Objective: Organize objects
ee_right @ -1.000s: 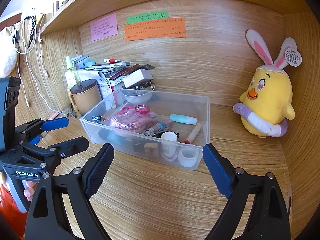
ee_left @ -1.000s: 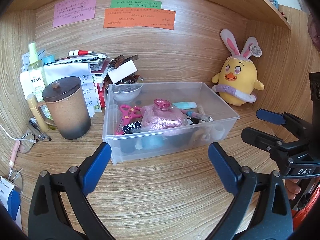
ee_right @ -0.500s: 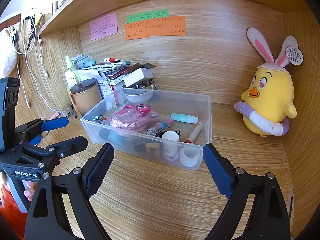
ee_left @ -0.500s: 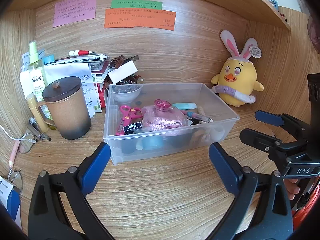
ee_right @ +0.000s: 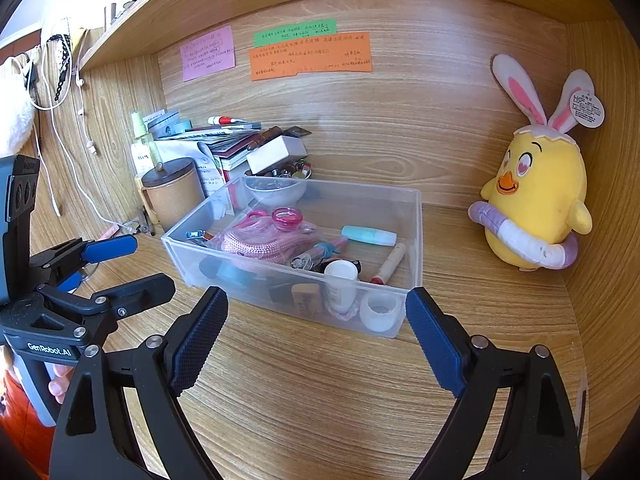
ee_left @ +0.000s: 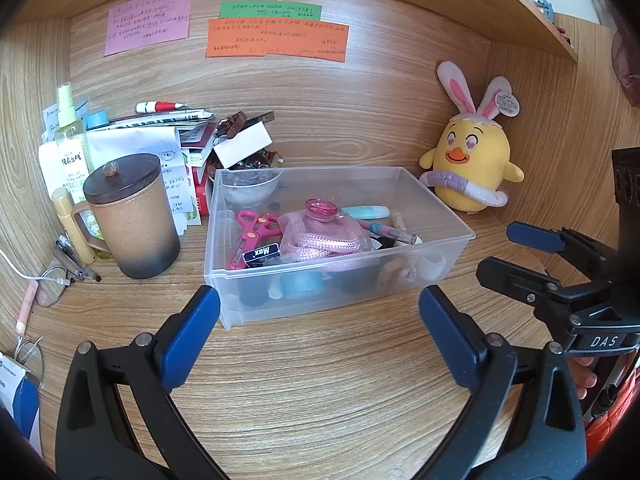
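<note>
I am holding the left gripper [ee_left: 318,330] and the right gripper [ee_right: 316,336] low over the desk [ee_left: 320,392], both spread wide and carrying nothing, just short of the clear bin [ee_left: 338,300]. The bin is sitting mid-desk, already loaded with pink scissors [ee_left: 252,232], a pink cord bundle [ee_left: 324,240] and a teal tube [ee_right: 368,236]. The lidded mug [ee_left: 134,216] and the plush chick [ee_right: 536,208] are standing outside it, apart. I judge I am positioning to pick a target.
</note>
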Demonstrator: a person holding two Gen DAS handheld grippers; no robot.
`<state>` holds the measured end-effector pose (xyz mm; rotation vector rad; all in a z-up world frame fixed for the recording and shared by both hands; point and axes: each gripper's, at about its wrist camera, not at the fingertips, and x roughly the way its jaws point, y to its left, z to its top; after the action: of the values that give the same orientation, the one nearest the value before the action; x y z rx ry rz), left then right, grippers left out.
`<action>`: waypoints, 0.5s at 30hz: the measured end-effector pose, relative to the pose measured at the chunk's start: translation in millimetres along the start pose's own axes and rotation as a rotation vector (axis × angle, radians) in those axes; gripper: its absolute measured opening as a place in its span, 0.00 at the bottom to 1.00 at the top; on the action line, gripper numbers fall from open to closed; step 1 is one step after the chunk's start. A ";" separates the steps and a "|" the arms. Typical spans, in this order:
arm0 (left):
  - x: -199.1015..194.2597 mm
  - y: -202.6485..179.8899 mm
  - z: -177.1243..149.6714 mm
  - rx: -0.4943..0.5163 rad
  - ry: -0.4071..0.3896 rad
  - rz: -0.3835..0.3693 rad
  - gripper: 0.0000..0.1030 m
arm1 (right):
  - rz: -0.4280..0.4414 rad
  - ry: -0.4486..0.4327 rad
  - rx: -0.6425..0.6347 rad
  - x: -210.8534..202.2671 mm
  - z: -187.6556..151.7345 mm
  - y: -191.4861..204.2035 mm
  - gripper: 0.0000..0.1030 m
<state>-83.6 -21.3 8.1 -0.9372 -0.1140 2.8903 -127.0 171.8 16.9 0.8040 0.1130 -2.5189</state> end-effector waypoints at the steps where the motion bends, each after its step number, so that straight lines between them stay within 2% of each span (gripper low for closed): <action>1: 0.1 -0.3 0.3 -0.001 0.002 -0.004 0.99 | 0.000 0.000 0.000 0.0 -0.1 0.1 0.87; 15: 4.7 -0.7 0.1 -0.021 0.024 -0.016 0.99 | 0.001 0.011 0.023 1.7 -2.2 -3.8 0.87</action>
<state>-87.4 -20.1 5.5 -0.9700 -0.1488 2.8676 -128.9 174.9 13.9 0.8265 0.0873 -2.5193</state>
